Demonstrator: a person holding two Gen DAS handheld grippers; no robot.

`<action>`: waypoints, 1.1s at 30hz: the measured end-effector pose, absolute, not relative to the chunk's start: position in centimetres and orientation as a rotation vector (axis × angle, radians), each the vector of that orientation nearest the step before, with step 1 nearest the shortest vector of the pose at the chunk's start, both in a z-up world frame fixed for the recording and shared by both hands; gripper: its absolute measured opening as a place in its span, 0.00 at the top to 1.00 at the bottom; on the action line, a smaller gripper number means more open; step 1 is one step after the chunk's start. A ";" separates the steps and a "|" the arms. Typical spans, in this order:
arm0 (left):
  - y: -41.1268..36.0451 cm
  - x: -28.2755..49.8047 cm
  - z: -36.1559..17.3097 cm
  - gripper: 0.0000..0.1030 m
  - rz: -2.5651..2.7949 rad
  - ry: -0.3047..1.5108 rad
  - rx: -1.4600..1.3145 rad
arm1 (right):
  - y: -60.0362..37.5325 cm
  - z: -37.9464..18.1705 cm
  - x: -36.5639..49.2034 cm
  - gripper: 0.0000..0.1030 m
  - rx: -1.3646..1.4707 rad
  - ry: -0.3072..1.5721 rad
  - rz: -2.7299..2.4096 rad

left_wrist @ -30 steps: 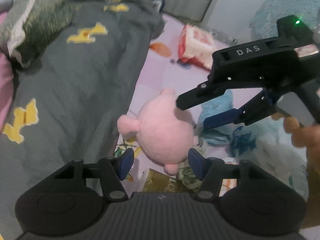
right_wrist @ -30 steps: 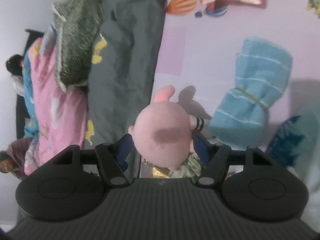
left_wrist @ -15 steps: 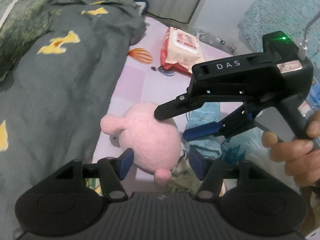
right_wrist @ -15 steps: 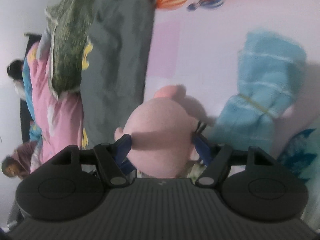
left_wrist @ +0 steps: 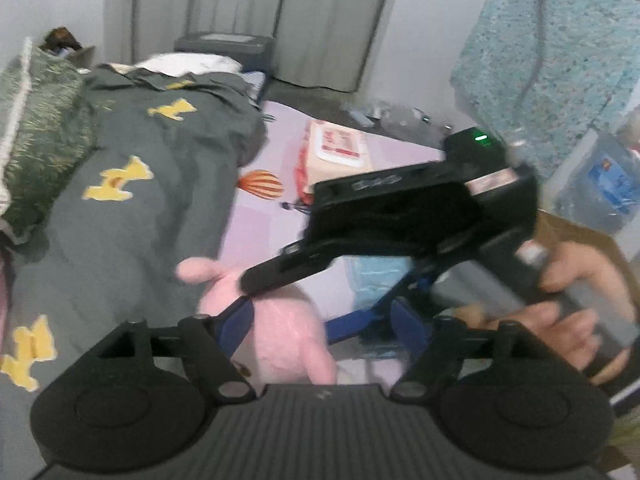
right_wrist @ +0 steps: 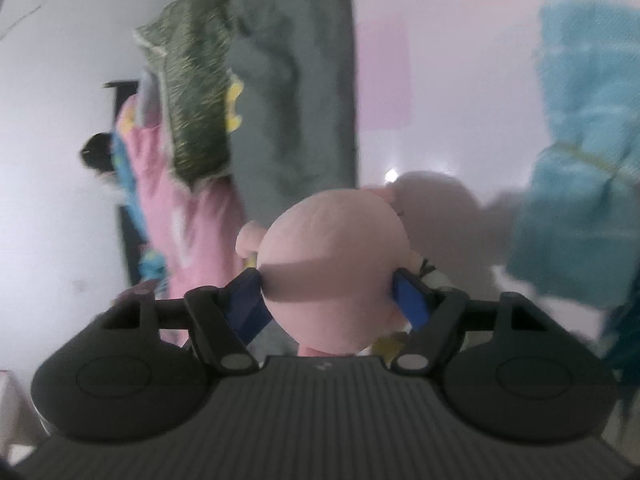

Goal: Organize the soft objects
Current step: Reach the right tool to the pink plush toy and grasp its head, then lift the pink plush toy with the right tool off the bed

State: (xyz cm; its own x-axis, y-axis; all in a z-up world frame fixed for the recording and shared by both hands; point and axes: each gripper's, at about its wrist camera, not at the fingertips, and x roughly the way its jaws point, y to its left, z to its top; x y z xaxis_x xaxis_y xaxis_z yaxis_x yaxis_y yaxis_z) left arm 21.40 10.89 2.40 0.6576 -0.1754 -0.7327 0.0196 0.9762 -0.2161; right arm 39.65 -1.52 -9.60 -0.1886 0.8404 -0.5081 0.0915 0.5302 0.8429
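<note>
- Lilac sheet (left_wrist: 264, 232), printed with a striped balloon (left_wrist: 261, 184), makes the bare strip of bed; a grey quilt with yellow figures (left_wrist: 132, 216) bounds it on one side.
- Green patterned pillow (left_wrist: 36, 148) lies on the quilt's far edge, and a pink bedcover (right_wrist: 180, 216) shows beyond it in the right wrist view.
- Wet-wipes pack (left_wrist: 336, 152) lies toward the far end of the strip, well apart from the toy.
- Rolled blue towel (right_wrist: 580, 184) lies just beside the toy, closing in that side.
- Curtain (left_wrist: 256, 20) and pale wall close off the room past the bed's end.
- Pink plush toy (right_wrist: 332, 264), round and smooth with small stubby ears, sits over the sheet at the quilt's edge.
- Right gripper (right_wrist: 330, 292) has its blue pads (right_wrist: 246, 300) pressed against both sides of the toy's round body; its jaws have just been opening wider around it, and a hand (left_wrist: 580, 312) grips its handle.
- Left gripper (left_wrist: 320, 330) has jaws that have just been opening and stand wide; the toy lies between them, nearer one pad, with a clear gap at the other, and contact is too blurred to tell.
</note>
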 end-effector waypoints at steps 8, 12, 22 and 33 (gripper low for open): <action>8.6 23.6 0.1 0.28 -0.163 0.829 -0.150 | -3.2 -9.5 40.5 0.25 0.735 1.557 0.678; 8.2 23.8 0.0 0.26 -0.181 0.795 -0.142 | -4.0 -7.7 40.9 0.25 0.668 1.462 0.643; 9.4 23.2 0.5 0.18 -0.188 0.760 -0.155 | -3.8 -6.6 41.6 0.23 0.631 1.405 0.683; 11.6 22.5 -1.3 0.18 -0.157 0.851 -0.077 | -4.9 -5.3 40.7 0.22 0.443 1.333 0.701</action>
State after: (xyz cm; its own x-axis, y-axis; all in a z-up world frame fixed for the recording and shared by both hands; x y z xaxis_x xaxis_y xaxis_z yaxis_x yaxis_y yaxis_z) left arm 22.48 11.59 -1.32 0.6486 -0.1687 -0.7422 0.1074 0.9857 -0.1302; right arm 40.72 -4.92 -5.28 0.0801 0.6860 -0.7232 -0.2071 0.7211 0.6611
